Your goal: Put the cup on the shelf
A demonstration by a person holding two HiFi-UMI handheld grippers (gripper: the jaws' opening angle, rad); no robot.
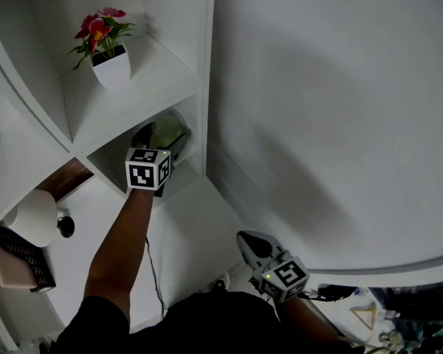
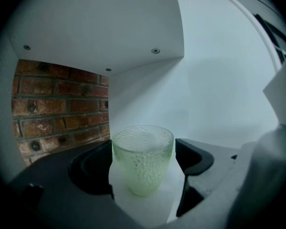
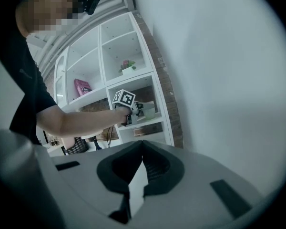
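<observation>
White cube shelf (image 1: pixel 136 102) is filling the left side. The left gripper (image 2: pixel 144 151) is reaching into its lower right box. Its fingers are hugging a bumpy, pale green glass cup (image 2: pixel 143 173), which is standing upright between them and seems to be resting on the box floor. The right gripper (image 3: pixel 142 149) is hanging well apart from the shelf, with its fingers pressed together and holding nothing.

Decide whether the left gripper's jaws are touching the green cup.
Cannot tell. In the left gripper view the cup stands between the jaws of the left gripper, close on both sides, but neither contact nor a gap shows plainly.
</observation>
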